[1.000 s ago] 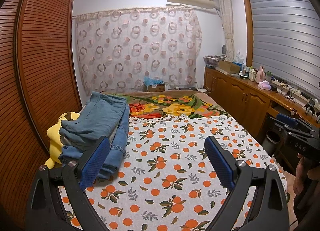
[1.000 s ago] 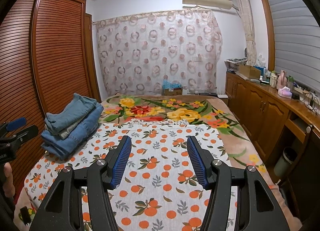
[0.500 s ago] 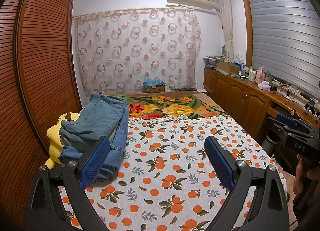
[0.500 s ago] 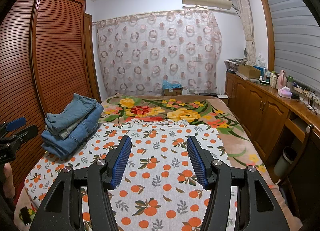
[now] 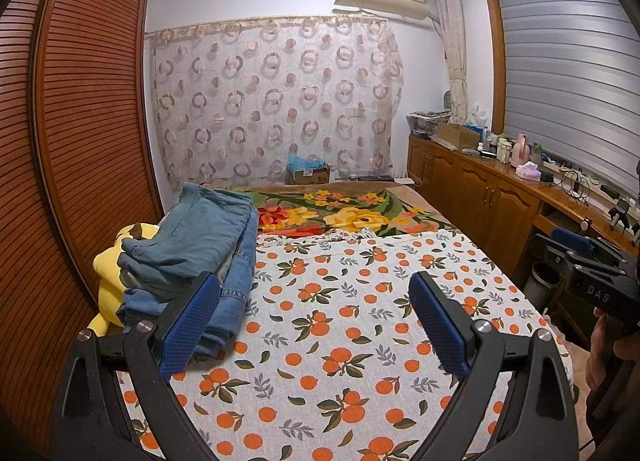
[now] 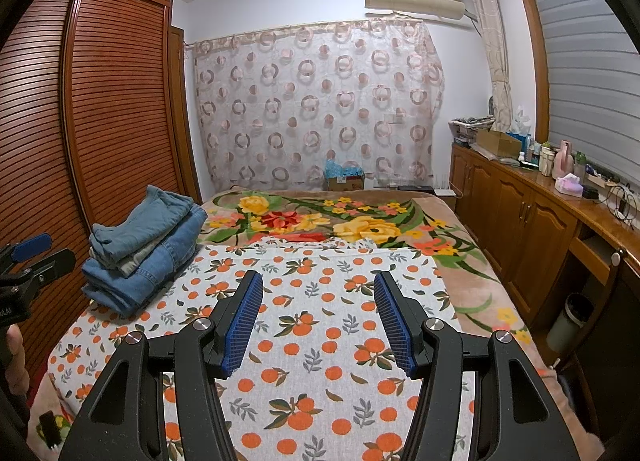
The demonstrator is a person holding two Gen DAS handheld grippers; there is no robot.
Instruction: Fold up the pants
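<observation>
Holding both tools above the bed, I see the left hand-held gripper [image 5: 314, 317] with its blue pads spread wide and nothing between them, only the orange-print sheet [image 5: 340, 321] showing below. My right hand-held gripper [image 6: 318, 317] stands about half open, also empty, over the same sheet and touching nothing. In the left wrist view the right tool shows at the right edge of the frame, held by a hand [image 5: 600, 357]; in the right wrist view the left tool sits at the left edge.

A stack of folded pants [image 5: 200, 253] lies at centre left of the left wrist view, on the near-left part of the bed, just beyond the left pad. It is made of blue denim pieces, a paler blue pair on top, with a yellow plush toy [image 5: 110, 277] pressed against its left side next to the slatted wardrobe [image 5: 80, 133].

At the far end of the bed an open cardboard box [image 5: 310, 173] stands before the curtain [image 5: 276, 101], with something blue and crumpled in it that I cannot identify. Another cardboard box [image 6: 498, 141] rests on the table [image 6: 560, 201] along the right wall, among bottles; its contents are hidden. A small bin [image 6: 570, 319] stands on the floor at lower right.
</observation>
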